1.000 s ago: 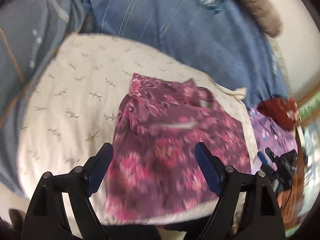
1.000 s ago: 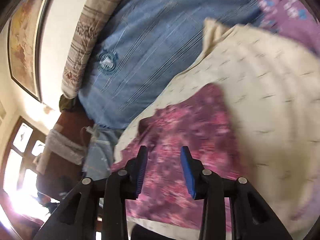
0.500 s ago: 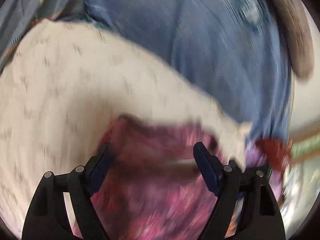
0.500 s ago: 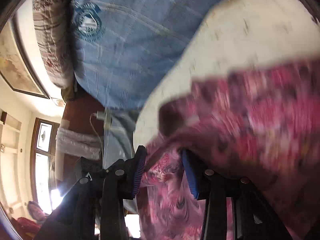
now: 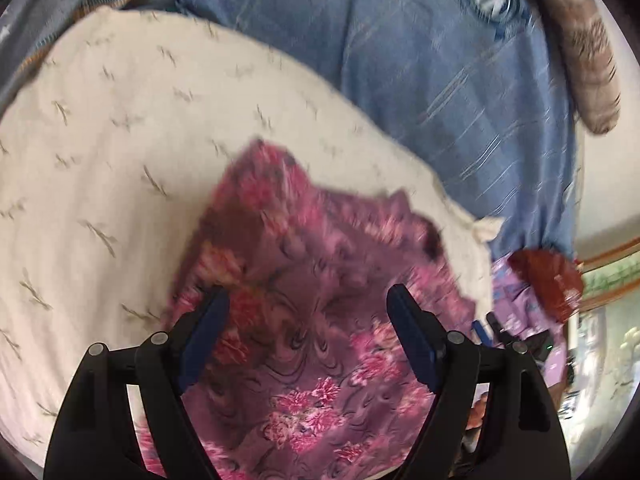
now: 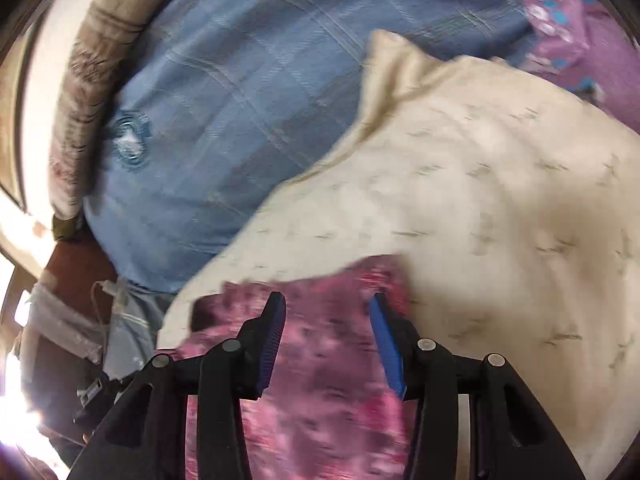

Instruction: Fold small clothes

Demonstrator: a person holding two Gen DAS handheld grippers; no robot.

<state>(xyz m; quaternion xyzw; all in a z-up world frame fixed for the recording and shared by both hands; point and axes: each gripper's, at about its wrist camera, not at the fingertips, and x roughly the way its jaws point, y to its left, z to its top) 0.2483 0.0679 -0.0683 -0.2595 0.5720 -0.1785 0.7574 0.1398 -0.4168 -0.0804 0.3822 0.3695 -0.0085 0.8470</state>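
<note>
A small purple-pink floral garment [image 5: 304, 300] lies rumpled on a cream pillow [image 5: 120, 168] with a sparse leaf print. My left gripper [image 5: 308, 312] is open wide just above the garment, its blue pads on either side of a bunched fold, holding nothing. In the right wrist view the same garment [image 6: 328, 380] lies under my right gripper [image 6: 326, 312], which is open with the cloth seen between and below the pads. The cream pillow [image 6: 500, 240] fills the right side there.
A blue striped bedsheet [image 5: 440, 60] covers the bed behind the pillow. A brown striped bolster [image 5: 588, 60] lies at the far edge. A lilac patterned cloth [image 5: 516, 284] and a dark red item [image 5: 548, 280] sit at the right. A window glares at bottom left [image 6: 16, 400].
The right gripper, narrowly open around a lifted fold half a second ago, has opened wider and the cloth has dropped flat. The left gripper moved in over the garment, which is now more bunched.
</note>
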